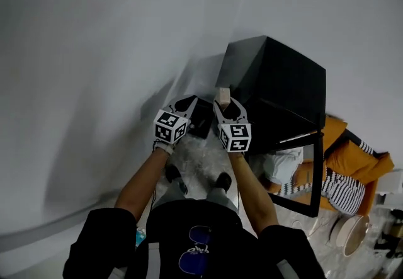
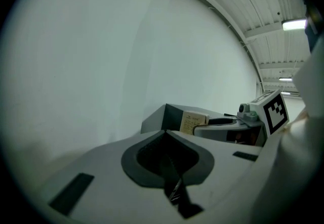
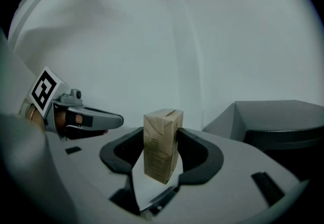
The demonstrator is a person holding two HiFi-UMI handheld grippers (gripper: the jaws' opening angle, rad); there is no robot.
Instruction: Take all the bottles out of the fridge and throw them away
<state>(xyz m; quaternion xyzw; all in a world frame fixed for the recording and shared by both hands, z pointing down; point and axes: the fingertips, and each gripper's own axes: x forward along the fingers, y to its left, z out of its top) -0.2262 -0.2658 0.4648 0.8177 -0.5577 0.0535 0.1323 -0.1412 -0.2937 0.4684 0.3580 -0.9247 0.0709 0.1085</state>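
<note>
The right tool [image 1: 229,106] grips a small brown carton [image 3: 162,144]. The carton stands upright with one jaw pad against each side. Dark print covers one side panel; it is too small to read. In the head view the carton sits just left of the black fridge [image 1: 280,79], whose door [image 1: 301,174] stands open.

The left tool [image 2: 166,134] has its jaws together, with nothing between them. It is level with the right tool, on its left.

Each tool carries a marker cube [image 1: 170,126] with black-and-white square patterns, no lettering.
</note>
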